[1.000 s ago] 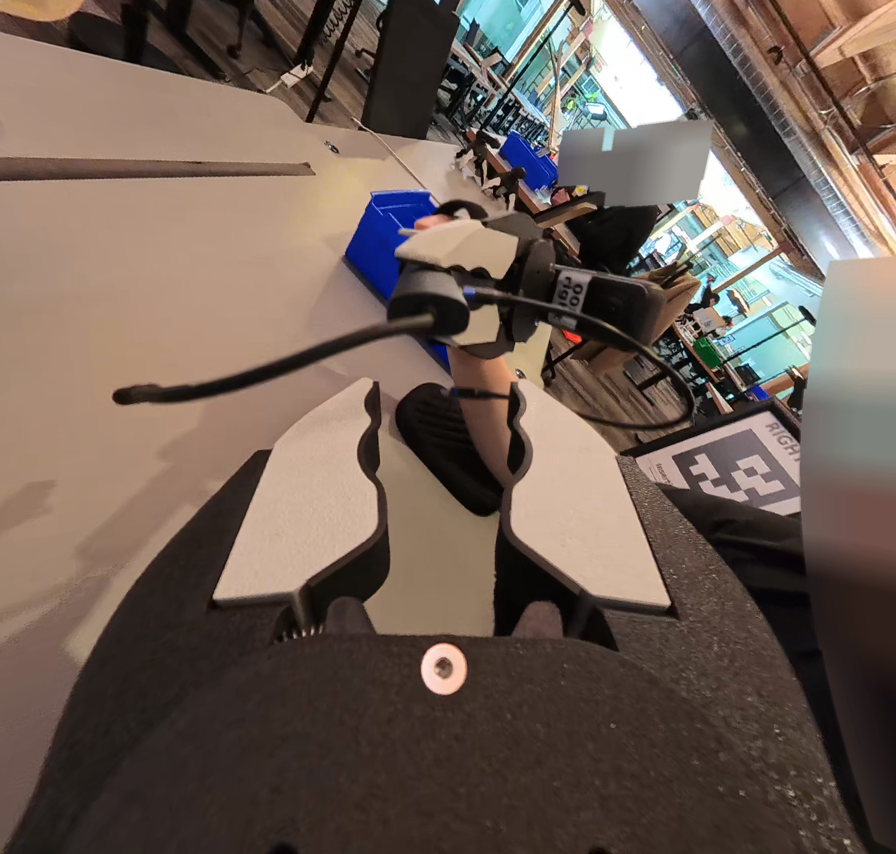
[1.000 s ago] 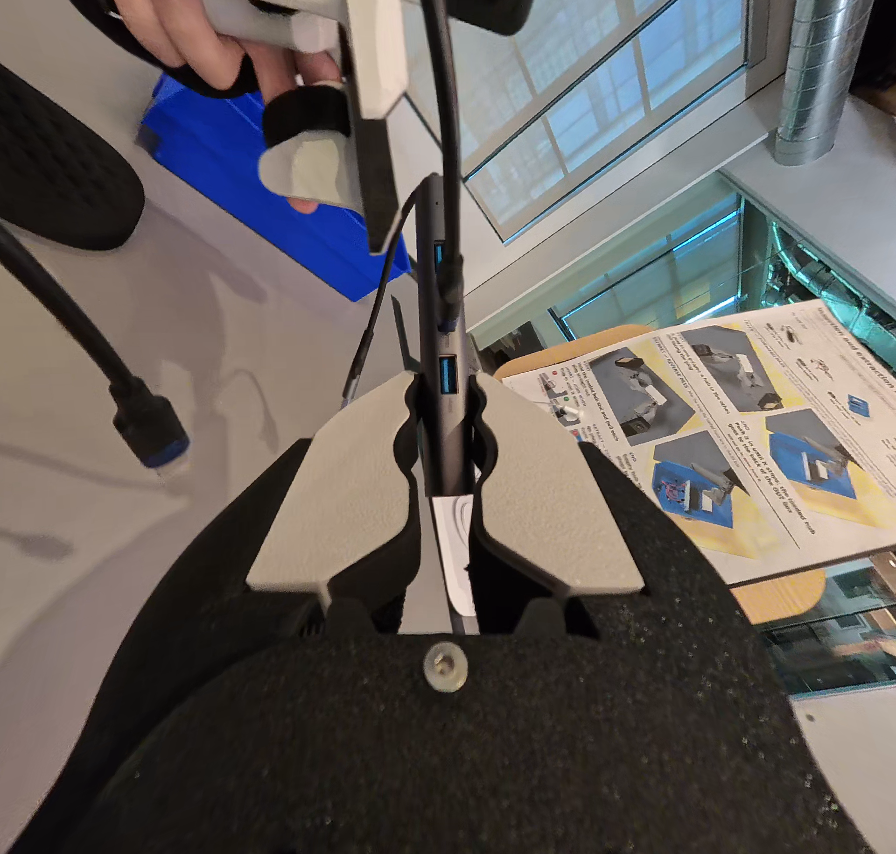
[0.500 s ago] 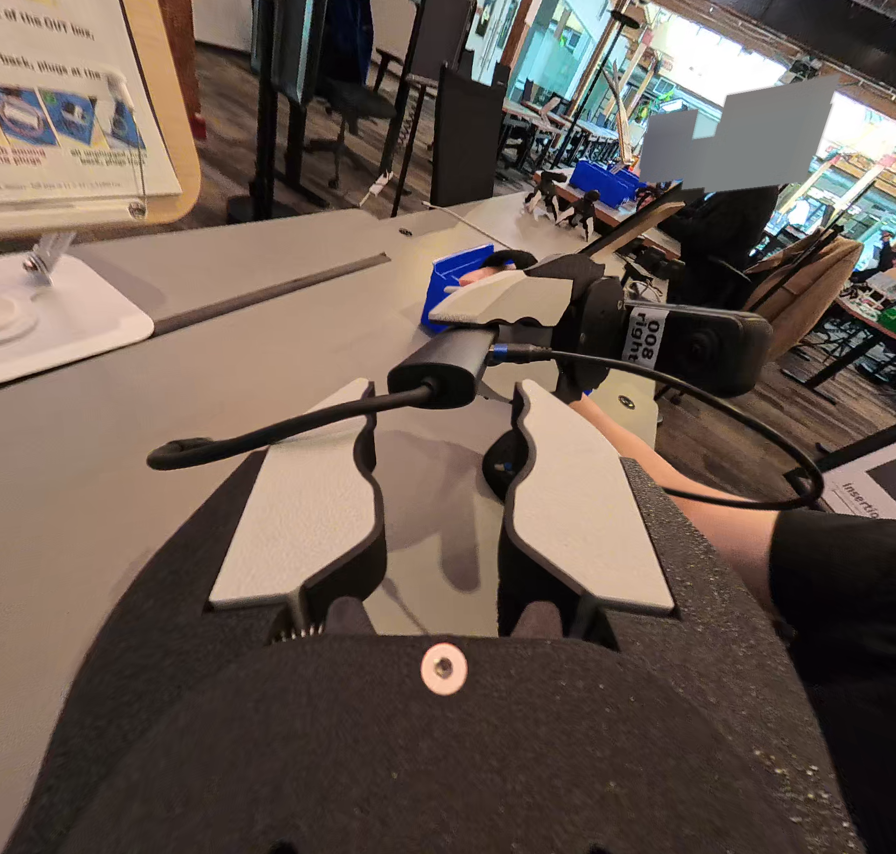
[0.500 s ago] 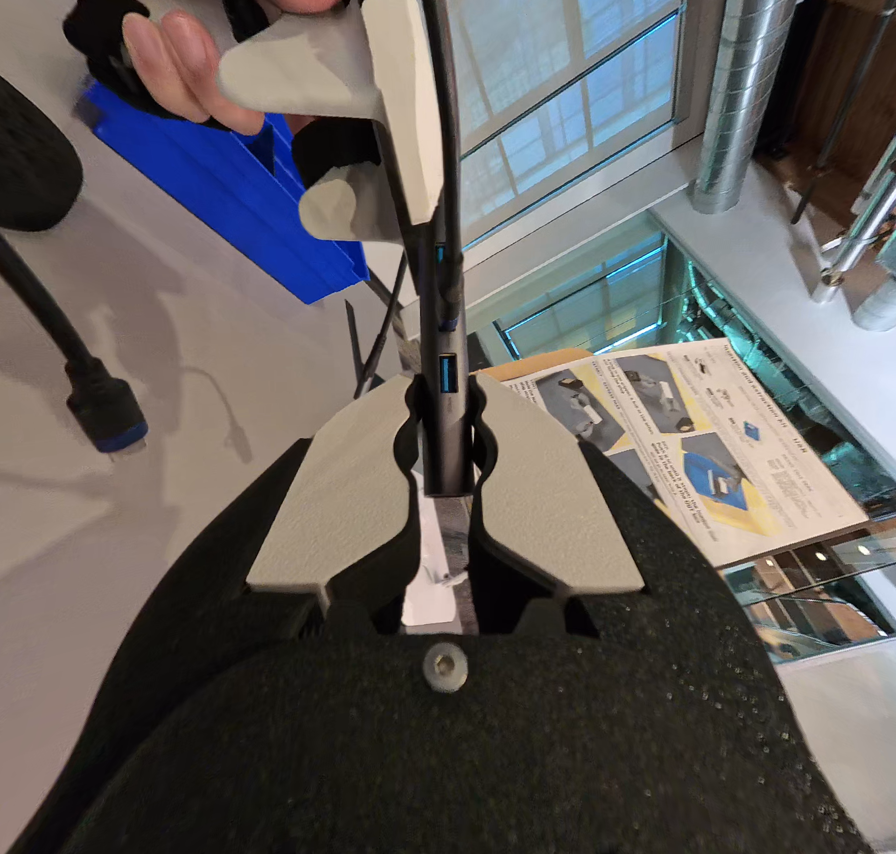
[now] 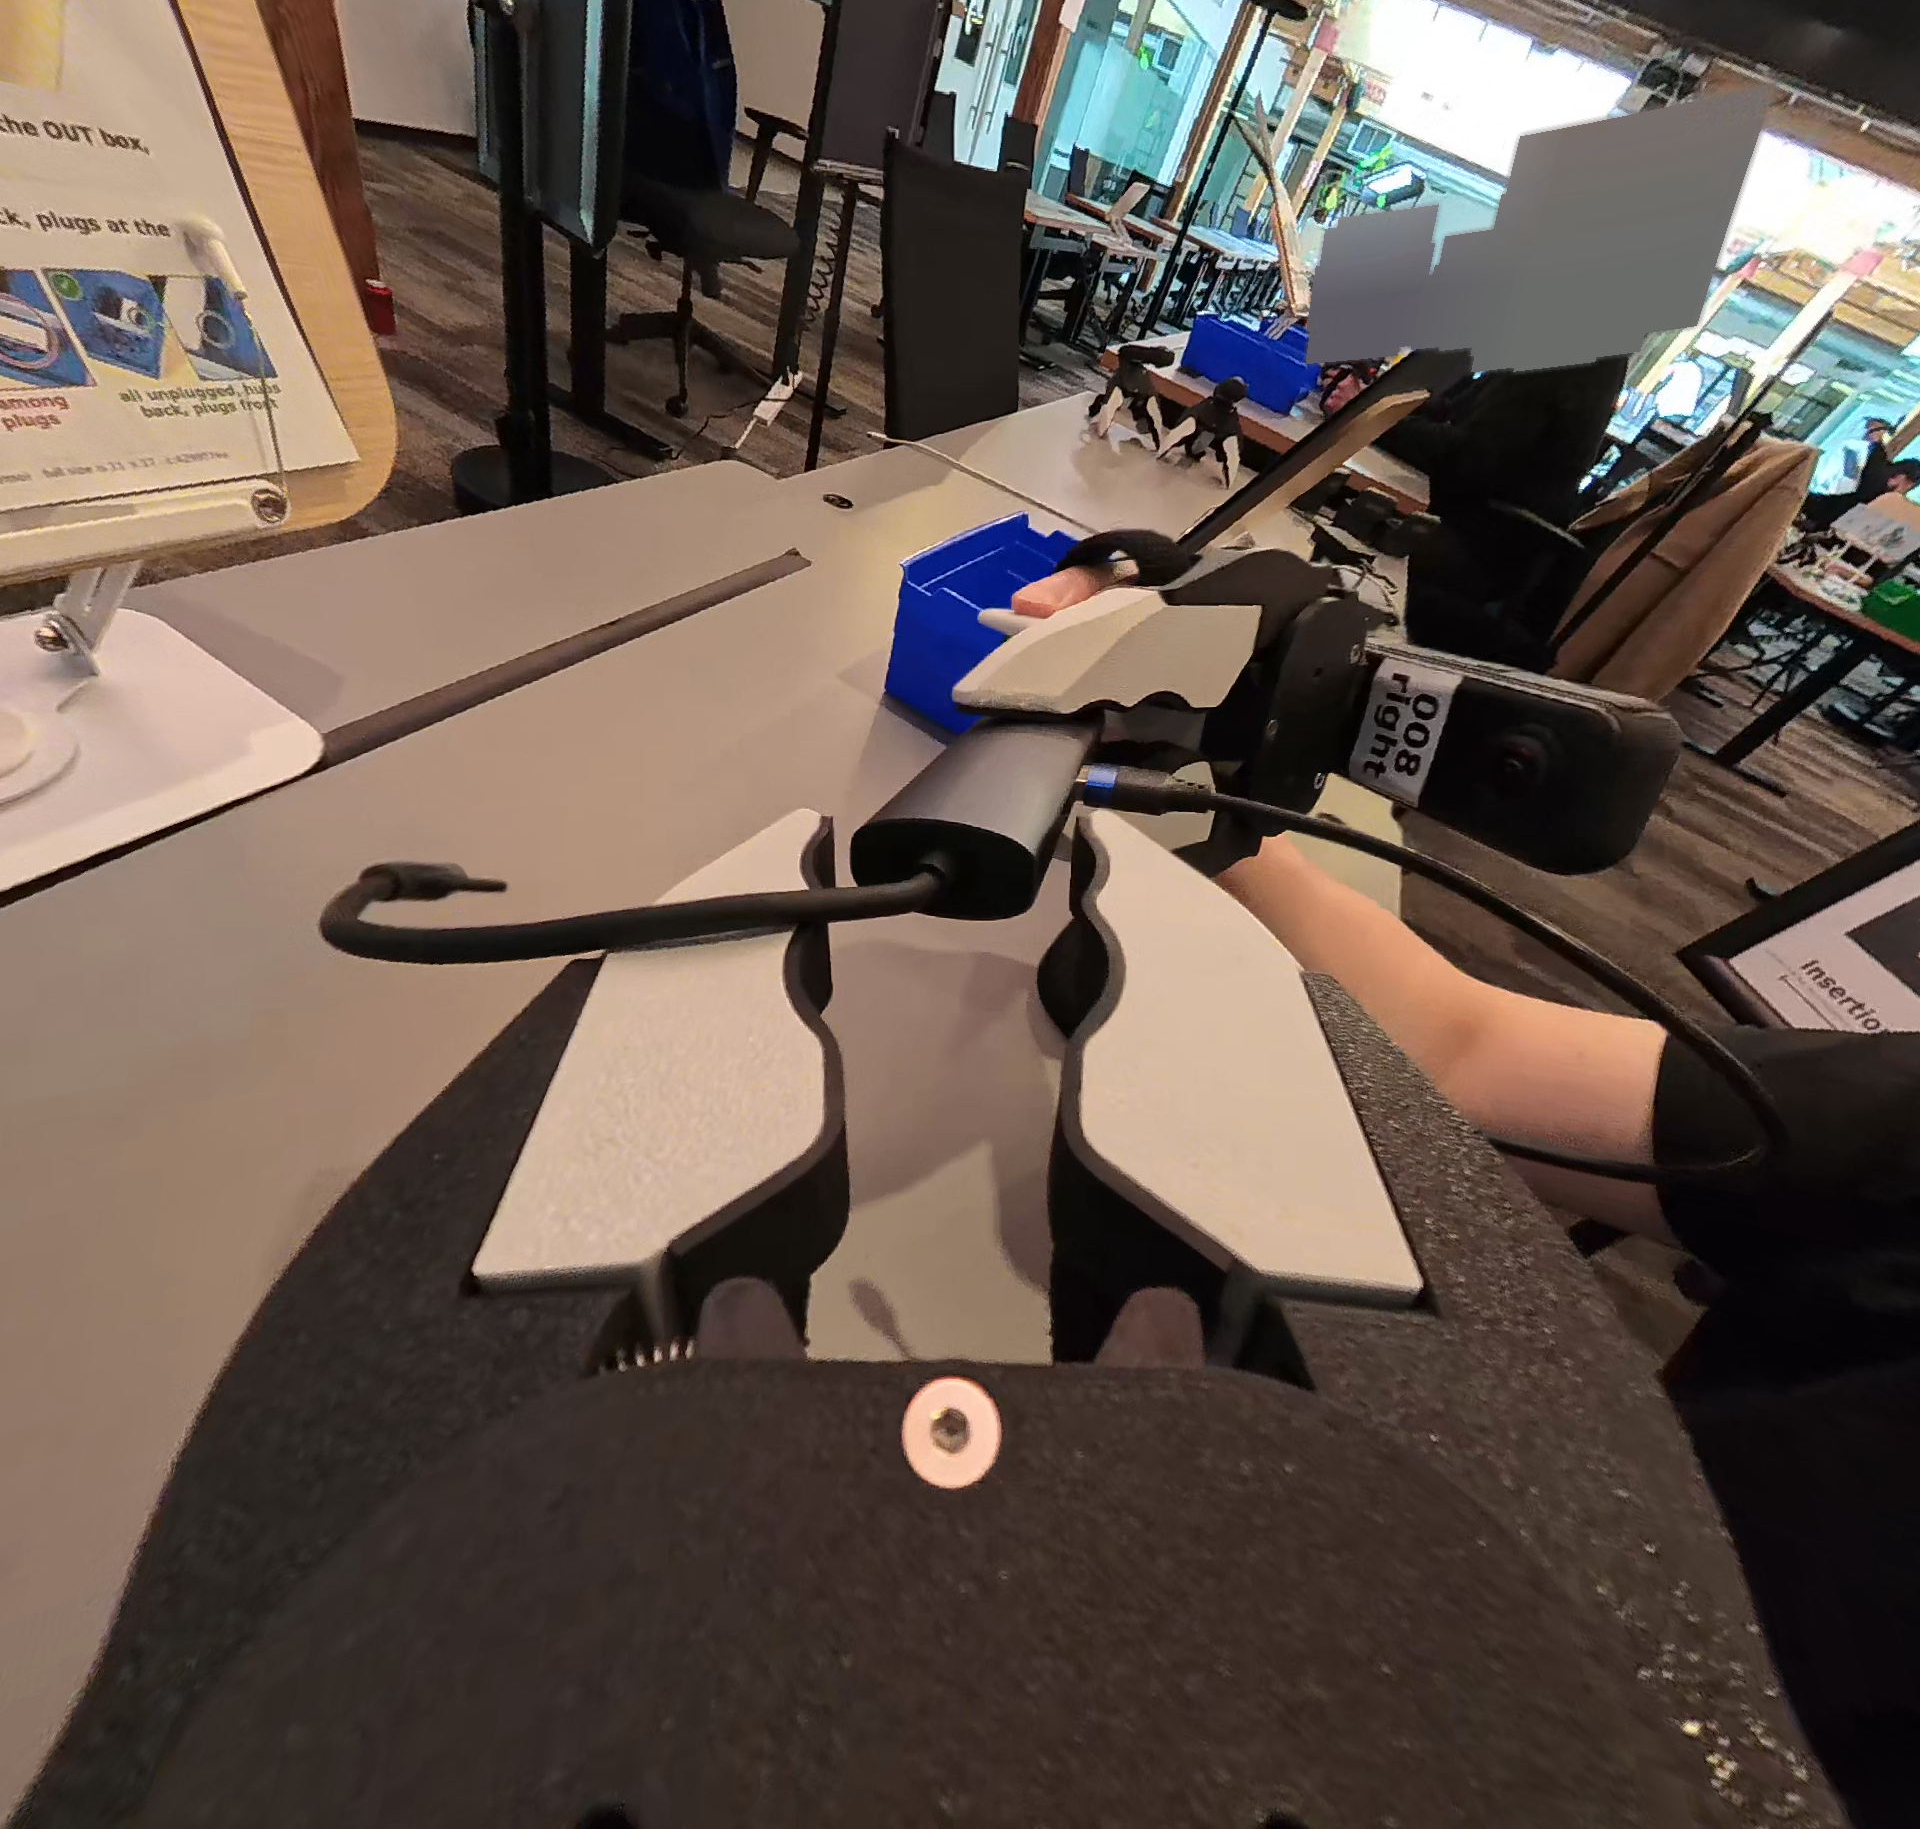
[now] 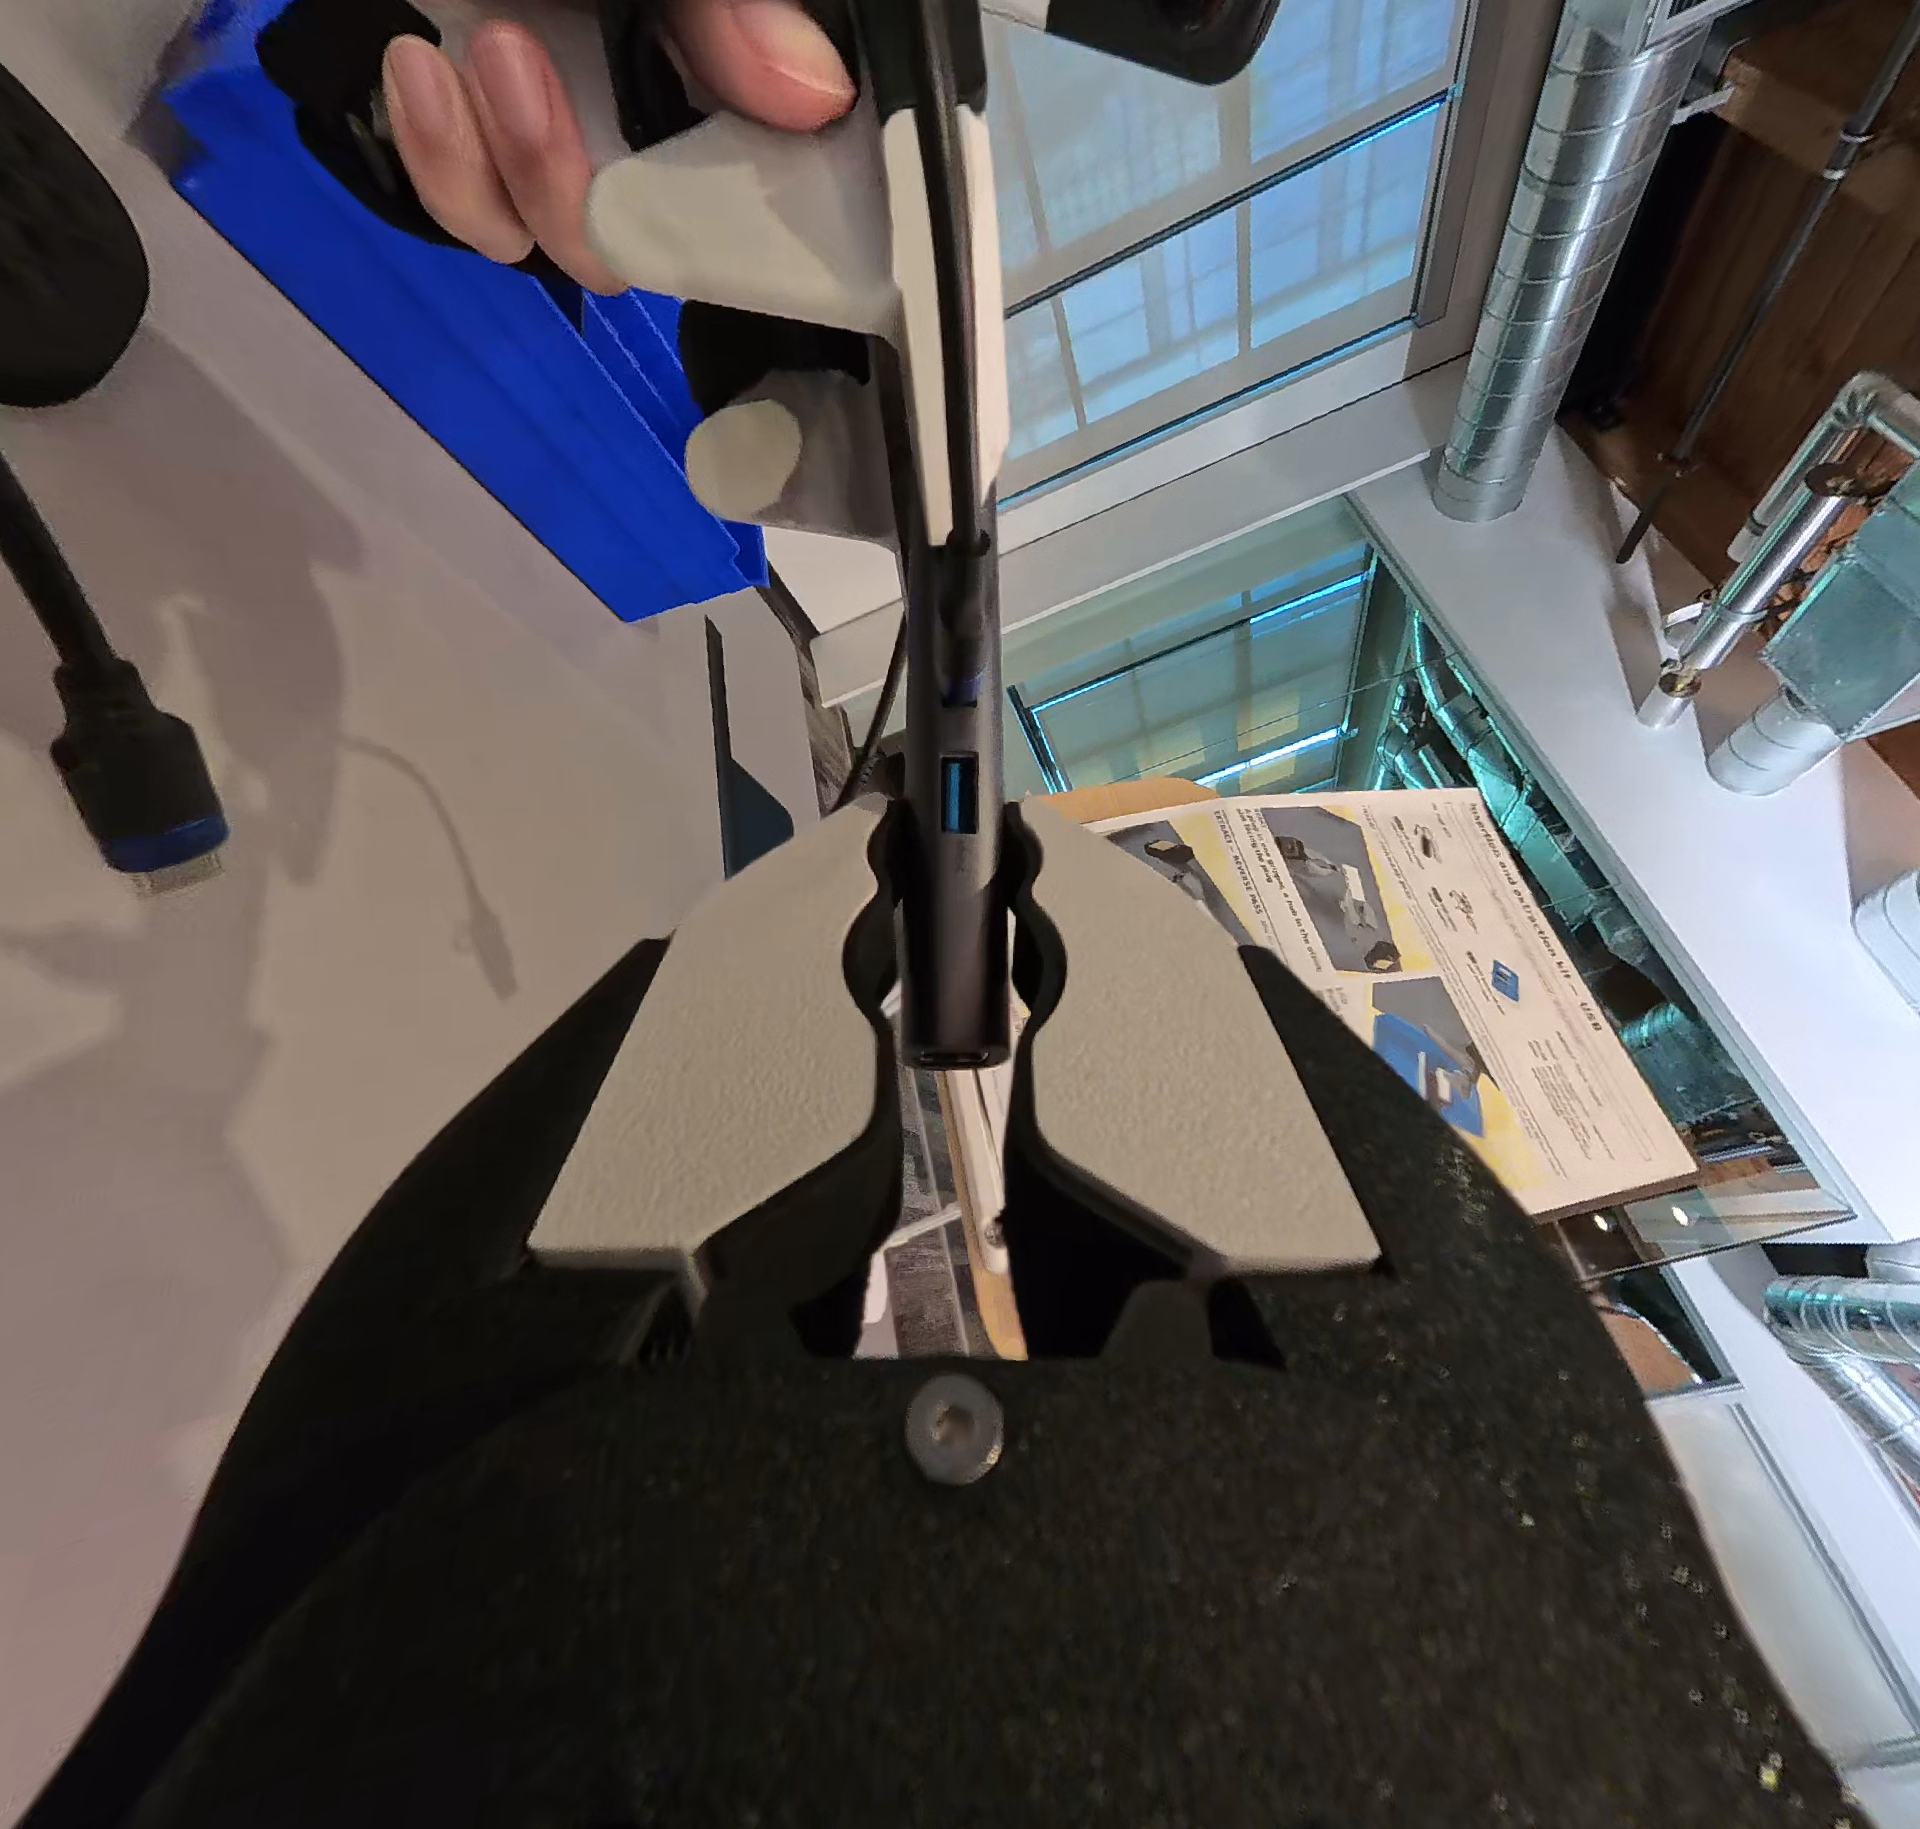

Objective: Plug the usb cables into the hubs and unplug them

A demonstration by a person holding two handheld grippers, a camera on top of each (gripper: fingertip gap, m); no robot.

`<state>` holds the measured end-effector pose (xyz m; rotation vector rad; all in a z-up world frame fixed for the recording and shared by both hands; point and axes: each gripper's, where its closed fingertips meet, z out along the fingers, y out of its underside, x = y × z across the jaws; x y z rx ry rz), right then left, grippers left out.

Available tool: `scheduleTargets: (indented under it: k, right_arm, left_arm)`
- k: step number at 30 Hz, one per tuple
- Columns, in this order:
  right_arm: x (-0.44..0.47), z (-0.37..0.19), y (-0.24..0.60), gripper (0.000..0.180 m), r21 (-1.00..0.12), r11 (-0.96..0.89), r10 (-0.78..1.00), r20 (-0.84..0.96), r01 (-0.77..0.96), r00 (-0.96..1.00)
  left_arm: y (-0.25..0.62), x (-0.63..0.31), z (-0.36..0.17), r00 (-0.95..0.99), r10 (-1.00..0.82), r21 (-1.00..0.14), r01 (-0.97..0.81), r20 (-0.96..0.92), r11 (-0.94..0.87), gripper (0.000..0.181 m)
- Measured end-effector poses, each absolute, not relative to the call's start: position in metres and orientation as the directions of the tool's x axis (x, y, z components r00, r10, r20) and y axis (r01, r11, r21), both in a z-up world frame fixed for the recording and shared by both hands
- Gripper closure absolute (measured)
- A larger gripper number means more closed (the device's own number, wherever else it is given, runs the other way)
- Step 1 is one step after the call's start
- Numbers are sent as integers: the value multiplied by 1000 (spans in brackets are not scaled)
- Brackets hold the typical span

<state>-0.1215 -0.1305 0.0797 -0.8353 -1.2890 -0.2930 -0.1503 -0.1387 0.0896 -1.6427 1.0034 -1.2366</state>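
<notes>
Grey hub (image 6: 954, 906) sits clamped in the right hand-held gripper (image 6: 951, 844); the open, empty left hand-held gripper (image 5: 951, 844) should pinch the plugged cable (image 5: 1143, 790) by its connector and pull straight.

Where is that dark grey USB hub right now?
The USB hub is off the table, clamped in the right gripper; in the left wrist view it hangs just beyond the open left gripper, near the blue bin.

right gripper (image 6: 951, 906) clamped on dark hub (image 6: 954, 906), blue port facing camera. Cable (image 6: 940, 252) plugged in just above it. Left gripper (image 6: 831, 325) alongside cable. Loose plug (image 6: 140, 803) over table (image 6: 364, 761).
</notes>
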Motion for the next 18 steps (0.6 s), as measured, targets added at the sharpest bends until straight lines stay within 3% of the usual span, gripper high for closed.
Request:
scheduleTargets:
  k: [9,14,18]
  right_arm:
    - [-122,76,-129,163,-369,680,242,929,634,281]
    - [-124,77,-131,163,-362,688,242,932,629,271]
    - [-124,77,-131,163,-371,688,256,928,624,270]
  left_arm:
    - [-139,-151,88,174,-932,-939,-76,318,-334,145]
    - [-139,-148,88,187,-937,-946,-81,294,-313,135]
    - [-142,-148,89,147,-934,-938,-70,326,-339,146]
